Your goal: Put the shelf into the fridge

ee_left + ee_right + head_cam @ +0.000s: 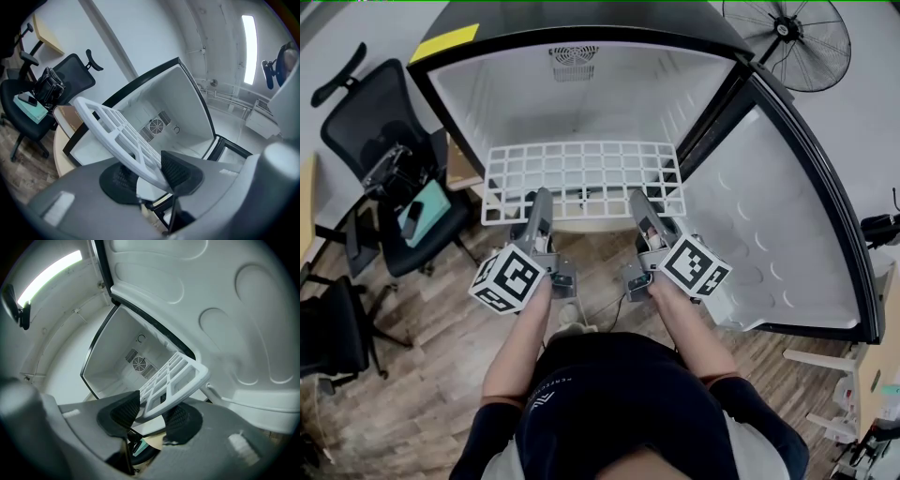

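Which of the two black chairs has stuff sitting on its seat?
The chair nearer the fridge, with the headrest: a teal box and a black device lie on it.

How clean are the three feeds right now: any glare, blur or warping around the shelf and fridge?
Head view: evenly lit and sharp, the shelf grid reads clearly, though the wide lens bows the fridge walls. Left gripper view: heavy barrel distortion, dark corners, the ceiling light blown out. Right gripper view: similar glare upper left, and the white door liner shows little contrast.
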{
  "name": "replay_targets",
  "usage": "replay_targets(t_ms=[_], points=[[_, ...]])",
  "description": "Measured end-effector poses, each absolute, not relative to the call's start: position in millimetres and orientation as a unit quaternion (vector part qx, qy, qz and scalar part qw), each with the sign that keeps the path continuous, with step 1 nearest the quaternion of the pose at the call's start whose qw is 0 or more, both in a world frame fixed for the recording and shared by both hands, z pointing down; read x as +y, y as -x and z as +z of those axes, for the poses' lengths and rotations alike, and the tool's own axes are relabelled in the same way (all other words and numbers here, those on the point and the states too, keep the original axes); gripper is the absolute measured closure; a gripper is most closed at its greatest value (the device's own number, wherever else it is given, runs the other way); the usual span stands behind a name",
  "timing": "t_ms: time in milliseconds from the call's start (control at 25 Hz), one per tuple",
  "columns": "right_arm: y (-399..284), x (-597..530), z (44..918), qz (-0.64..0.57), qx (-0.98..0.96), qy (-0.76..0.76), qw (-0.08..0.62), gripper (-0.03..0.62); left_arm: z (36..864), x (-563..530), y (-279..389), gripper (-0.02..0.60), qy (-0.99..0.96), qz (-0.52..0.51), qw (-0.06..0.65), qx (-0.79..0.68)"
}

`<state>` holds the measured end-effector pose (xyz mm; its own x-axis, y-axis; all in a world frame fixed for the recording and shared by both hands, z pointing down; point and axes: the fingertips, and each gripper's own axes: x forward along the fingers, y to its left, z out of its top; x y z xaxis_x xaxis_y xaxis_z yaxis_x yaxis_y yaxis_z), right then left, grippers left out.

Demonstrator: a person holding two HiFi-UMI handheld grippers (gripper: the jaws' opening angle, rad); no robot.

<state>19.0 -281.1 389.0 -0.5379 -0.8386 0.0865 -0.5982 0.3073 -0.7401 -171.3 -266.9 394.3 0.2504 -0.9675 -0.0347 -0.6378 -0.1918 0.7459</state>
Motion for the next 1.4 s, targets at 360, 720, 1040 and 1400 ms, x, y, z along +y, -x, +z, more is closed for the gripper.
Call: replay_targets(t_ms=[360, 720, 1040, 1400], points=[[-16.9, -283.8, 388.1, -0.375, 0.79, 0.459, 0.158, 0.454, 392.2, -270.1, 174.2, 0.44, -0.729, -0.255, 0.312, -0.553], [-16.8, -284.9, 386.8, -0.376, 0.782, 0.474, 0.151, 0.453, 391.0, -271.9, 173.4, 0.437, -0.733, -0.262, 0.313, -0.544], [-16.9, -285.5, 385.2, -0.378, 0.783, 0.473, 0.144, 0.453, 388.4, -272.0, 173.4, 0.436, -0.732, -0.267, 0.313, -0.543], [-16.8, -284.4, 384.5, -0.381, 0.782, 0.471, 0.147, 0.454, 388.1, -270.5, 174.4, 0.442, -0.722, -0.269, 0.321, -0.551]])
